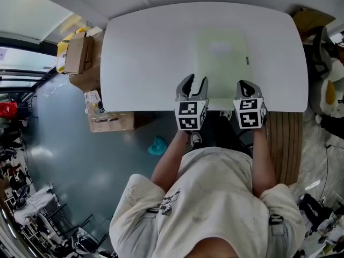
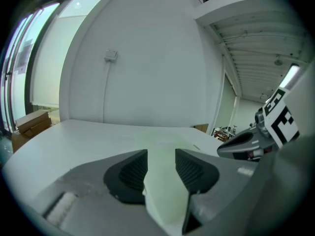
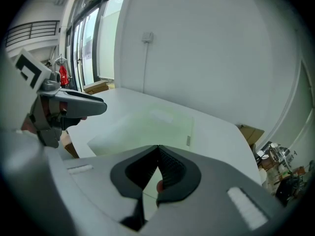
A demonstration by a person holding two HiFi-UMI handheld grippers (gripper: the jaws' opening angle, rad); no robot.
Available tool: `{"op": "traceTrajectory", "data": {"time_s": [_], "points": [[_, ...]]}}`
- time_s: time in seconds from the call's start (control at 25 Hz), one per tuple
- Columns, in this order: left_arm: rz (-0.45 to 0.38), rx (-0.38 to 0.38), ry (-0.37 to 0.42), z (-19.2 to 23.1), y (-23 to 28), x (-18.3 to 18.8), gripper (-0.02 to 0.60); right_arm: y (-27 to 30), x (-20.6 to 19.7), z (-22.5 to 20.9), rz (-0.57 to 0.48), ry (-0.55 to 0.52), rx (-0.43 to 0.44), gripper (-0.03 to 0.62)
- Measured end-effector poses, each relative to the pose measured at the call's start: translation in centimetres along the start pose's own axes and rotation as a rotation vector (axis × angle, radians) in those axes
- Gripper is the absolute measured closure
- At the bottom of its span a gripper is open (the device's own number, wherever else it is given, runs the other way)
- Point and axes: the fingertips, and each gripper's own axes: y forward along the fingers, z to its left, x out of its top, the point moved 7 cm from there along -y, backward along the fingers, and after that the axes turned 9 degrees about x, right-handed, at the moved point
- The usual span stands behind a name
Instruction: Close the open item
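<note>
A pale green flat folder [image 1: 221, 63] lies on the white table [image 1: 145, 58], with a small dark tab on its right edge. My left gripper [image 1: 192, 87] hovers over the folder's near left corner, jaws apart with nothing between the pads. In the left gripper view the folder [image 2: 165, 144] shows through the gap of the left gripper [image 2: 161, 157]. My right gripper [image 1: 247, 88] hangs at the folder's near right corner, over the table's front edge. In the right gripper view the right gripper [image 3: 158, 150] has its tips touching, and the folder [image 3: 147, 124] lies beyond it.
Cardboard boxes [image 1: 80, 52] stand on the floor left of the table, another box [image 1: 110, 121] under its near left corner. A slatted wooden seat [image 1: 285, 144] is at the right. A teal object [image 1: 157, 145] lies on the floor.
</note>
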Motion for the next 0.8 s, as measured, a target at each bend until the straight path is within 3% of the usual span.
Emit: {"op": "traceTrajectory", "data": {"time_s": [0.6,0.8], "points": [[-0.110,0.059,0.030,2.4,-9.2,0.8,0.397,-5.6,-0.8,5.5,-0.101,0.005,-0.012,0.591],[-0.168,0.077,0.032,3.8,-12.5,1.6,0.397,-8.0,0.1,7.1,-0.188,0.007,-0.010,0.591]]}}
